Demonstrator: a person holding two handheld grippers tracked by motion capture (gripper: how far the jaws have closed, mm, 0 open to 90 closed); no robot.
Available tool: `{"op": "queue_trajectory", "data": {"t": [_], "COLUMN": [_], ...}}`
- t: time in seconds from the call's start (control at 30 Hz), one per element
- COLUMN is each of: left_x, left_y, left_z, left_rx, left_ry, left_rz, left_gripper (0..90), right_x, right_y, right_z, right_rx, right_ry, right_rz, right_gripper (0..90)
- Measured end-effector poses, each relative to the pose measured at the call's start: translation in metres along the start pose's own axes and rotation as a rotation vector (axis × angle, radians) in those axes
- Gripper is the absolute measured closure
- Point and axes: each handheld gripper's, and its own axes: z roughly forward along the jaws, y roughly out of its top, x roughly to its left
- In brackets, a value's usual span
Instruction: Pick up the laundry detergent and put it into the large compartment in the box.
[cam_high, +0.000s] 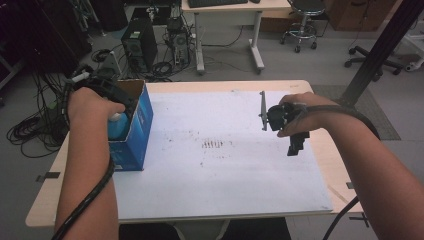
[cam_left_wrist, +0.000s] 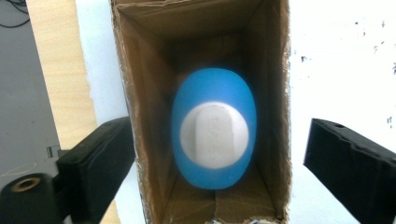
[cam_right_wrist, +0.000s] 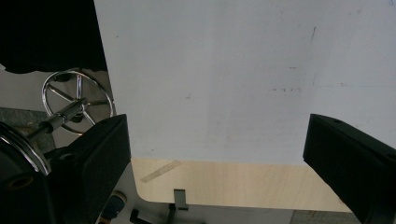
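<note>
Far left: blue carton (cam_high: 139, 131) upright at table (cam_high: 320, 150) edge, blue bottle (cam_left_wrist: 214, 128) standing inside, white cap (cam_left_wrist: 214, 142) up. Left gripper (cam_left_wrist: 215, 154) above, jaws wide, clear of it. Probably light, slick plastic; grip below cap. Right gripper (cam_right_wrist: 215, 154) open, empty, over white mat (cam_right_wrist: 210, 70).

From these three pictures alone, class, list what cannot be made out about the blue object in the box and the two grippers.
- Blue object, left gripper view: blurred; what it is, and what its white patch is, cannot be told.
- Same object, high view: mostly hidden by the left hand and the blue box wall.
- Left gripper, high view: jaws hidden by that hand and the box.
- Right gripper, high view: too small and dark to read its opening.
</note>
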Motion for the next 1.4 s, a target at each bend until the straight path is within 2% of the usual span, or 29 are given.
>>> {"op": "queue_trajectory", "data": {"t": [0.17,0.37,0.47,0.5,0.53,0.57,0.6,0.7,0.73,0.77,0.8,0.87,0.9,0.93,0.97,1.0,1.03,1.13,1.17,1.2,1.27,1.4], "left_x": [-0.003,-0.013,-0.021,-0.025,-0.025,-0.032,-0.037,-0.055,-0.055,-0.059,-0.068,-0.078,-0.085,-0.085,-0.094,-0.101,-0.101,-0.119,-0.119,-0.126,-0.134,-0.145], "left_y": [0.000,0.002,0.004,0.005,0.005,0.007,0.008,0.010,0.010,0.011,0.011,0.011,0.010,0.010,0.009,0.008,0.008,0.005,0.005,0.004,0.002,-0.001], "left_z": [-0.003,-0.007,-0.012,-0.015,-0.015,-0.020,-0.023,-0.035,-0.035,-0.038,-0.043,-0.048,-0.050,-0.050,-0.052,-0.053,-0.053,-0.055,-0.055,-0.055,-0.056,-0.056], "left_rx": [-0.001,-0.001,-0.012,-0.017,-0.017,-0.025,-0.030,-0.050,-0.050,-0.055,-0.075,-0.077,-0.085,-0.085,-0.087,-0.095,-0.095,-0.094,-0.094,-0.091,-0.094,-0.086], "left_ry": [0.003,0.011,0.023,0.028,0.028,0.025,0.023,0.021,0.021,0.019,0.013,-0.009,-0.008,-0.008,-0.020,-0.038,-0.038,-0.063,-0.063,-0.081,-0.101,-0.116], "left_rz": [0.018,0.060,0.104,0.131,0.131,0.174,0.193,0.302,0.302,0.324,0.388,0.441,0.489,0.489,0.551,0.591,0.591,0.710,0.710,0.751,0.803,0.867], "left_gripper": [4.3,0.4,0.4,0.4,0.4,0.4,0.4,0.3,0.2,0.2,0.2,0.2,0.2,0.2,0.2,0.2,0.2,0.2,0.2,0.2,0.2,0.2], "right_x": [0.000,0.000,0.000,0.001,0.001,0.001,0.001,0.001,0.001,0.001,0.000,0.001,0.001,0.001,0.001,0.001,0.001,0.001,0.001,0.001,0.002,0.002], "right_y": [0.001,0.001,0.000,0.000,0.000,-0.001,-0.001,-0.002,-0.002,-0.002,-0.002,-0.002,-0.002,-0.002,-0.002,-0.002,-0.002,-0.002,-0.002,-0.002,-0.002,-0.003], "right_z": [0.000,-0.001,-0.002,-0.002,-0.002,-0.003,-0.003,-0.004,-0.004,-0.005,-0.005,-0.006,-0.006,-0.006,-0.006,-0.006,-0.006,-0.004,-0.004,-0.003,-0.003,-0.003], "right_rx": [-0.003,0.001,-0.003,0.004,0.004,0.002,0.000,0.003,0.003,0.007,0.006,0.001,0.001,0.001,0.003,0.008,0.008,0.009,0.009,0.010,0.009,0.012], "right_ry": [-0.004,-0.004,-0.006,-0.005,-0.005,-0.004,-0.004,-0.003,-0.003,-0.005,-0.007,-0.008,-0.009,-0.009,-0.006,-0.006,-0.006,-0.004,-0.002,-0.003,-0.002,-0.001], "right_rz": [-0.008,-0.006,-0.007,-0.003,-0.003,-0.004,0.002,0.001,0.001,0.002,0.001,0.007,0.007,0.007,0.003,0.002,0.002,0.002,0.002,0.002,0.011,0.011], "right_gripper": [7.3,7.3,7.3,7.3,7.3,7.3,7.3,7.3,7.3,7.4,7.4,7.4,7.4,7.4,7.4,7.4,7.4,7.5,7.5,7.5,7.5,7.5]}}
